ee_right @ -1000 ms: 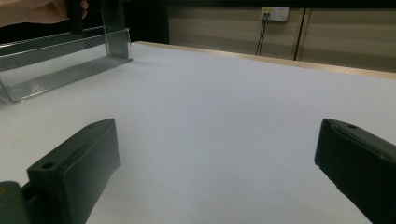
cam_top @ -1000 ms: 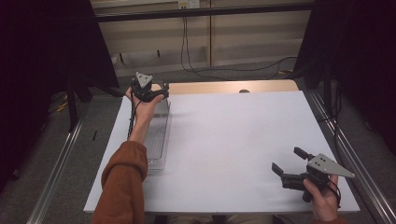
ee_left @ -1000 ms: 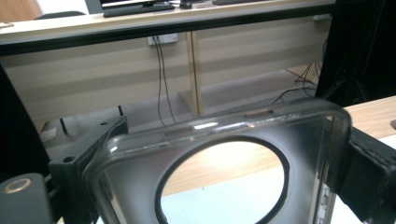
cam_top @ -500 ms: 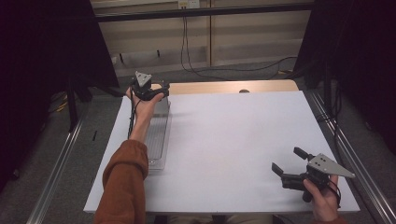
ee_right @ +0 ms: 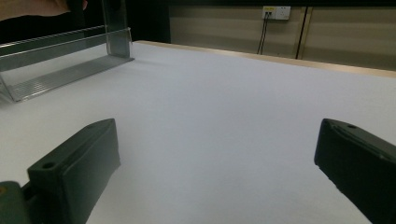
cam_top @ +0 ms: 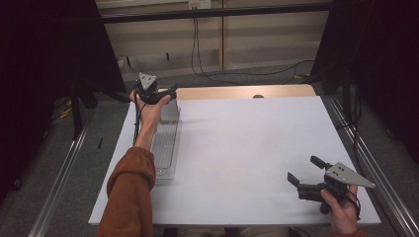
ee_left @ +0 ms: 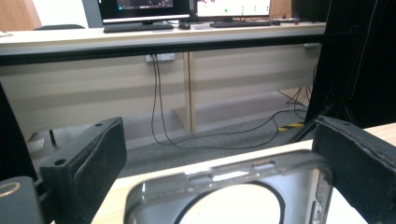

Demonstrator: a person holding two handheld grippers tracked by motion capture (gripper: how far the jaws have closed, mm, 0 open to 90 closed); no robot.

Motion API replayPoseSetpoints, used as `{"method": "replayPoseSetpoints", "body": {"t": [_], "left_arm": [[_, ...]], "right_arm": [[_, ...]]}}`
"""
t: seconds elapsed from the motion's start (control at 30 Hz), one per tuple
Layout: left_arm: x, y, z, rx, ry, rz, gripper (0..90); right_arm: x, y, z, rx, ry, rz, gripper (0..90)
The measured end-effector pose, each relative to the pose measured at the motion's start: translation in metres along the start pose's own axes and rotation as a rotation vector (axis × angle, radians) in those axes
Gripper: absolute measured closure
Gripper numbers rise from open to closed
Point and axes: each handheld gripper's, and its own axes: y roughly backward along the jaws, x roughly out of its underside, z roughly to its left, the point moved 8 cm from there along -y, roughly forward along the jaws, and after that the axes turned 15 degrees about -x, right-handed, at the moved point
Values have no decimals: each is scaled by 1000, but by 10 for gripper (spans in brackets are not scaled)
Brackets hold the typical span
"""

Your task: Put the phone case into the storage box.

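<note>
My left gripper [cam_top: 157, 94] was positioned at the far left corner of the white rectangular worktop [cam_top: 247, 148], raised above the far end of a long clear plastic tray [cam_top: 165, 148] that lay along the worktop's left edge. Its fingers [ee_left: 88, 163] stood wide apart. In the left gripper view, a clear, grey-tinted phone case with a large round cut-out [ee_left: 233, 191] sat between them, its rounded top edge uppermost. The right finger appeared to lie just beside the case's edge; the left finger stood clear of it. I could not tell whether either finger actually touched the case. In the high view the case stood upright at the tray's far end, just below my left gripper.

My right gripper [cam_top: 309, 180] was located at the near right corner of the worktop, well apart from the tray and the case. Its fingers [ee_right: 79, 163] were spread wide with nothing between them, and they pointed across the bare white surface toward the tray. In the right gripper view the tray [ee_right: 60, 70] lay at the upper left, its ribbed clear floor and upright end wall visible.

An orange sleeve [cam_top: 131, 192] covered my left forearm, which extended along the worktop's left side over the near end of the tray. Beyond the worktop's far wooden edge, black cables [cam_top: 207, 54] hung against a pale panelled wall.
</note>
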Motion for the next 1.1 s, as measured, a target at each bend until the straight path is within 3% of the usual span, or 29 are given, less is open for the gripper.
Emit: {"method": "replayPoseSetpoints", "body": {"t": [0.17,0.37,0.53,0.63,0.77,0.83,1.1], "left_arm": [[-9,4,3,13,29,-23,36],[-13,10,5,17,3,-22,33],[-21,14,7,24,16,-53,33],[-20,19,7,29,-6,-35,26],[-22,25,6,53,22,-28,19],[-21,28,6,52,15,-23,20],[-21,45,9,88,53,-43,17]], "right_arm": [[0,-1,0,1,2,1,0],[1,-2,0,3,-5,3,0],[1,-2,-1,5,-2,3,0],[2,-2,-1,4,-5,6,0],[1,-2,-1,6,-3,4,0],[0,-1,-1,8,-2,0,0],[1,-1,-1,7,3,3,0]]}}
